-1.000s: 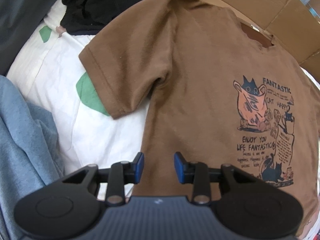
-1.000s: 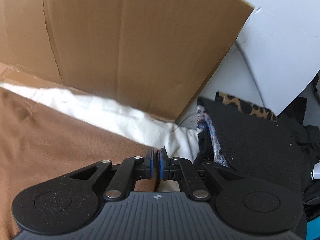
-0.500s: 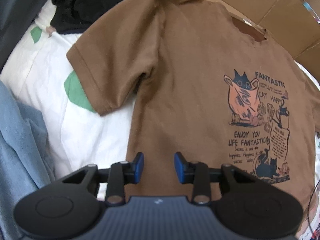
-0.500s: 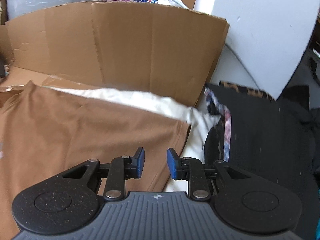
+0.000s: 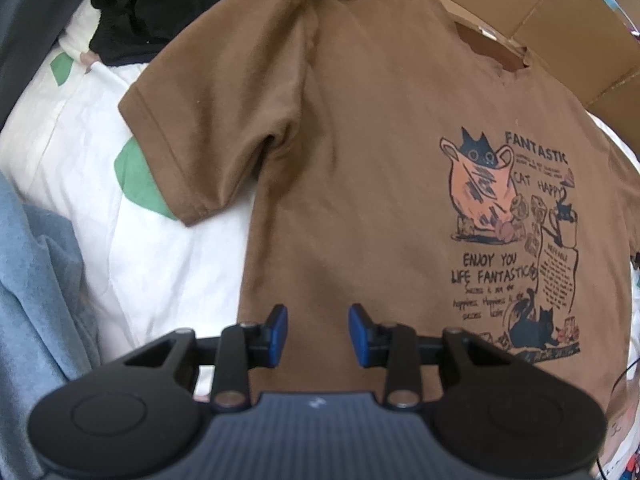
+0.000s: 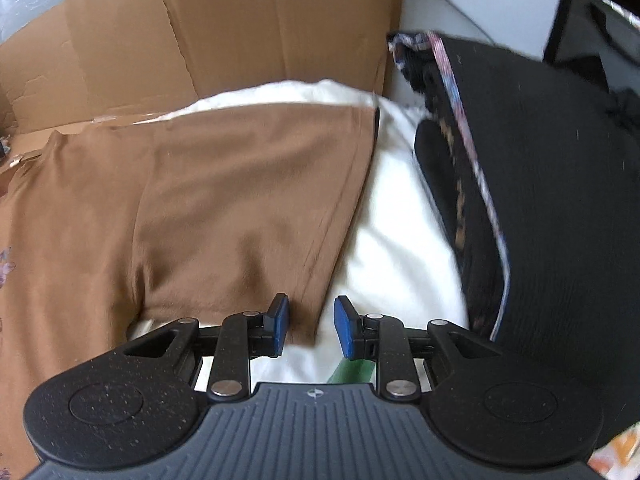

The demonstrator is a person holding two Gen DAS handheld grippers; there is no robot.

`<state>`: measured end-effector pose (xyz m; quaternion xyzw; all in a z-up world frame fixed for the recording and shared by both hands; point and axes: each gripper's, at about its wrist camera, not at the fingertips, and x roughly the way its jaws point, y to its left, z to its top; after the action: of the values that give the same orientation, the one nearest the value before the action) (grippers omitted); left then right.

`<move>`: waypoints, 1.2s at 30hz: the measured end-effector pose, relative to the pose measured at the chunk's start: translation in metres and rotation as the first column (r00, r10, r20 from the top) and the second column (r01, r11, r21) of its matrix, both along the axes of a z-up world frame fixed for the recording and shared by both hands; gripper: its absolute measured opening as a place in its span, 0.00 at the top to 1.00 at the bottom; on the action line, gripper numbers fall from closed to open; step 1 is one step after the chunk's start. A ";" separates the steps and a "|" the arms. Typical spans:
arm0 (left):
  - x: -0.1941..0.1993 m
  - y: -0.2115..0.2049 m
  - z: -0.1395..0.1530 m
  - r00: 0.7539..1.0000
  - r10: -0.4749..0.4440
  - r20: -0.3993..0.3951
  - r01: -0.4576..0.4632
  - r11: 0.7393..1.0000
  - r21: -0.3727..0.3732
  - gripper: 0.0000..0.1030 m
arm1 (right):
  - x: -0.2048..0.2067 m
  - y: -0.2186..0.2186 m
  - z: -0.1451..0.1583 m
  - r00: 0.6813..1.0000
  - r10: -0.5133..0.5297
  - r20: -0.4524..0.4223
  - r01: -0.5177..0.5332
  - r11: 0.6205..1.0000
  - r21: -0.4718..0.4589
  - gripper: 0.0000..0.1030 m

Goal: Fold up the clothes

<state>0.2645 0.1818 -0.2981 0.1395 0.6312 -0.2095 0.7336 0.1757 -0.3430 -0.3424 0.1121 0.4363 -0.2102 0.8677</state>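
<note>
T-shirt (image 5: 360, 160) is showing brown, with a dark-blue and orange cat print (image 5: 516, 240). Sheet (image 5: 80, 132) is reading white with green patches. Blue garment (image 5: 36, 288) at left, black one (image 6: 560, 200) with leopard and striped trim — cardboard (image 6: 240, 28) tan. Tongs' pads (image 5: 278, 334) are showing blue.

- Left gripper (image 5: 318, 336) points straight down, its blue pads (image 5: 279, 334) parted with a clear gap and nothing between them.
- Right gripper (image 6: 308, 330) tilts steeply downward, its jaws parted about as wide, its blue pads (image 6: 345, 330) gripping nothing.
</note>
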 end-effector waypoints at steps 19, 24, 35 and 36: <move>-0.003 -0.005 -0.004 1.000 0.017 -0.004 -0.017 0.999 -0.028 0.65 | -0.004 0.003 -0.001 0.999 -0.038 -0.038 0.038 0.999 -0.009 0.94; -0.003 -0.007 -0.006 1.000 0.029 -0.003 -0.029 0.999 -0.027 0.65 | -0.004 0.001 0.011 0.997 -0.068 -0.026 0.067 0.997 -0.049 0.89; 0.004 -0.020 -0.005 0.999 0.017 0.038 -0.014 0.998 -0.061 0.65 | 0.046 -0.010 0.040 0.990 0.056 0.126 -0.048 0.996 -0.069 0.78; 0.005 -0.021 -0.004 0.999 0.016 0.047 -0.013 0.998 -0.066 0.65 | 0.054 -0.010 0.043 0.988 0.073 0.139 -0.064 0.996 -0.067 0.71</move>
<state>0.2691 0.1612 -0.3020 0.1160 0.6075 -0.2215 0.7540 0.2293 -0.3532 -0.2996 0.0846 0.3708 -0.1855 0.9061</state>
